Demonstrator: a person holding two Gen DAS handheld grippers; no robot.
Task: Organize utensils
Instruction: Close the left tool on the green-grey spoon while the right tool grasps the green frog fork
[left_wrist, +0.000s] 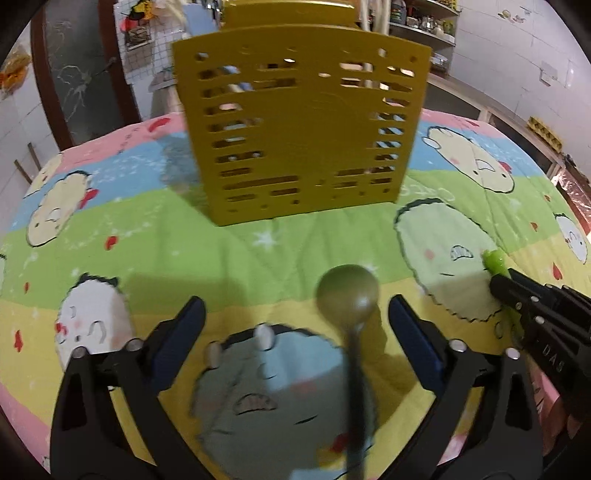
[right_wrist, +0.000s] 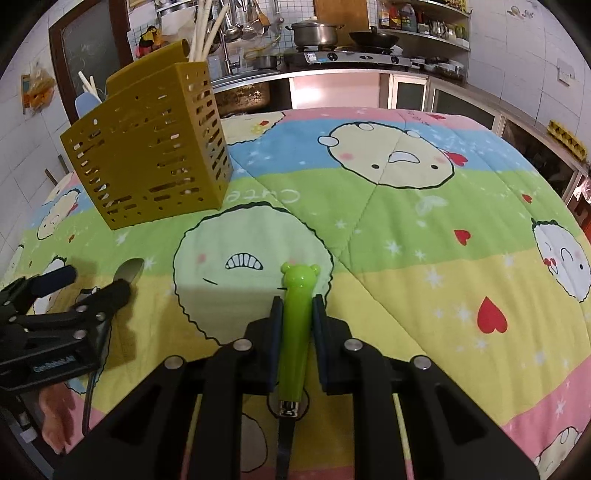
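Note:
A yellow slotted utensil holder (left_wrist: 301, 122) stands on the quilted table cover, also in the right wrist view (right_wrist: 147, 147), with chopsticks and a blue utensil in it. My left gripper (left_wrist: 295, 325) is open around a dark metal spoon (left_wrist: 347, 291) that lies on the cover, bowl toward the holder; the fingers do not touch it. It shows in the right wrist view (right_wrist: 85, 284). My right gripper (right_wrist: 297, 314) is shut on a green bear-head utensil handle (right_wrist: 297, 314), whose tip shows in the left wrist view (left_wrist: 495, 260).
The cartoon-print quilt (right_wrist: 406, 229) covers the whole table. Behind it run a kitchen counter with a stove and pots (right_wrist: 317, 33), hanging ladles and shelves. A wall with a dark door frame stands at the left.

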